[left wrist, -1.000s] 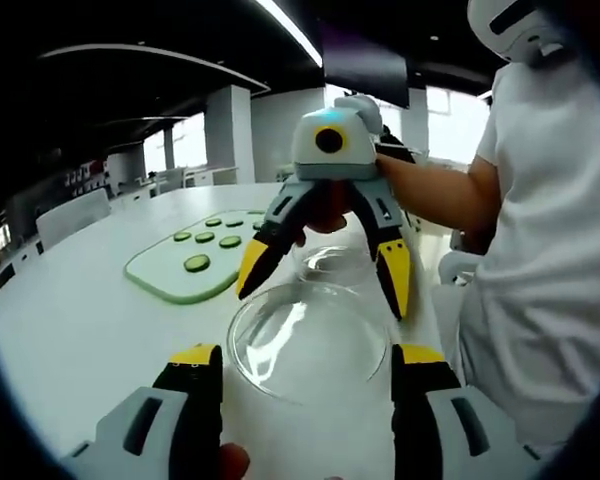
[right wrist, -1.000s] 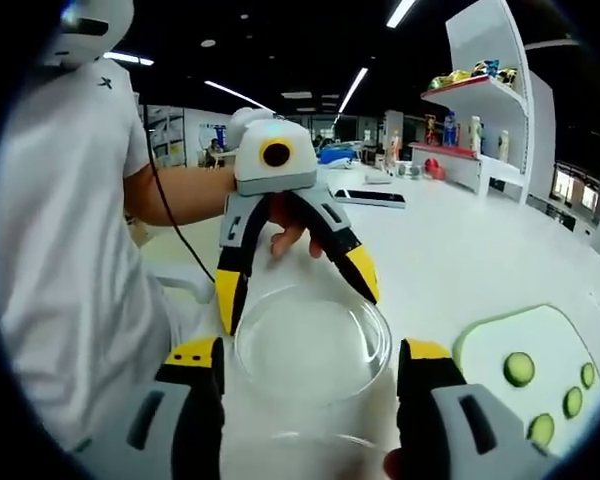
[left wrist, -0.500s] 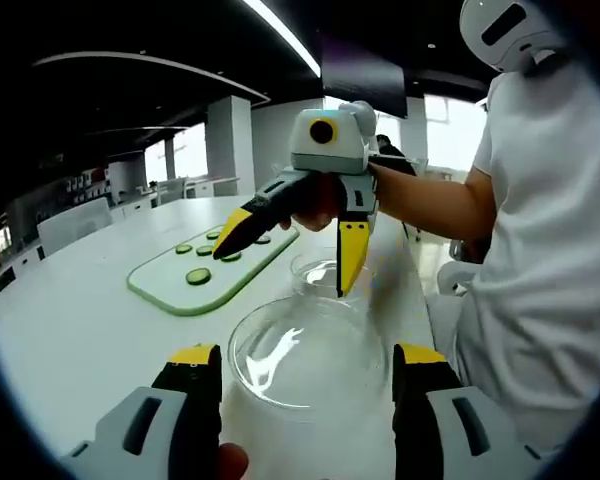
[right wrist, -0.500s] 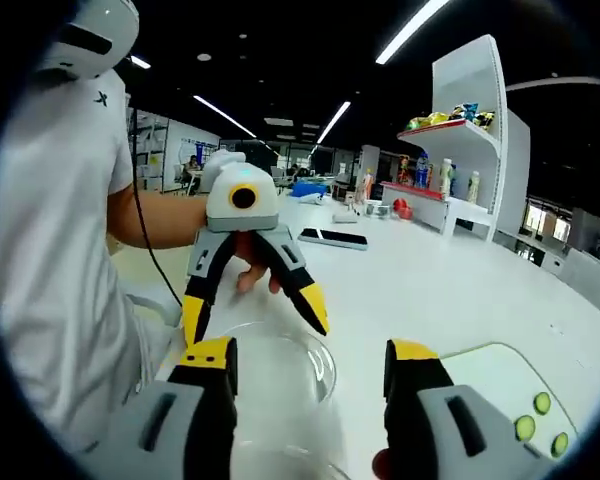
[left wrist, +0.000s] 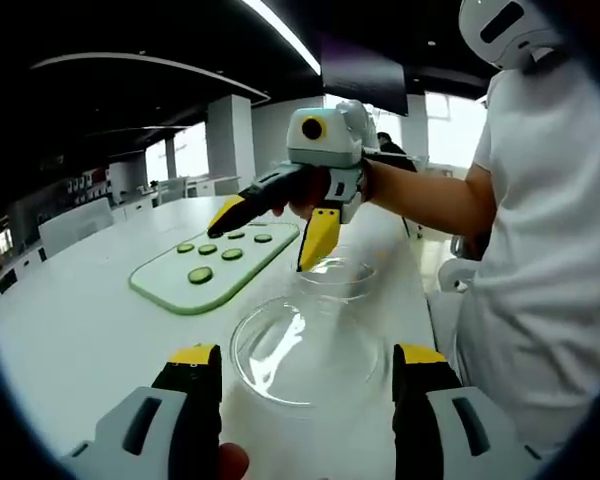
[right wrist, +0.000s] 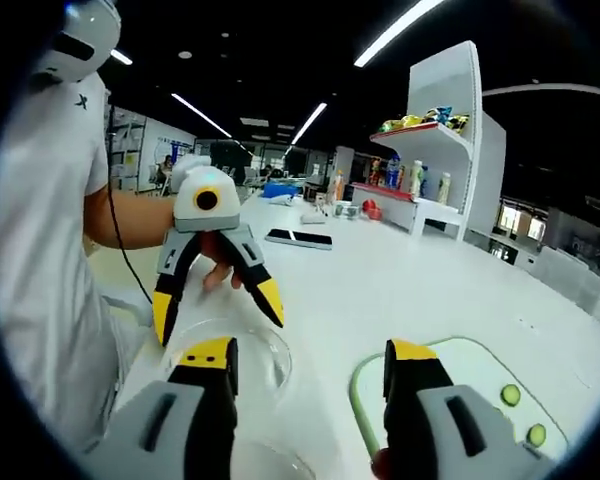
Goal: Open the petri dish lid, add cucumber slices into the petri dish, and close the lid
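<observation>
Your left gripper and right gripper both gape wide, holding nothing. The clear glass petri dish sits on the white table between your left jaws; round green cucumber slices lie on the pale green board. No writing is readable.

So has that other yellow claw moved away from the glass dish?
Yes. The right gripper has swung from over the glass dish toward the green board.

On the table, a glass lid lies nearest; the dish sits just behind it. A board carrying cucumber slices lies to their left.
</observation>
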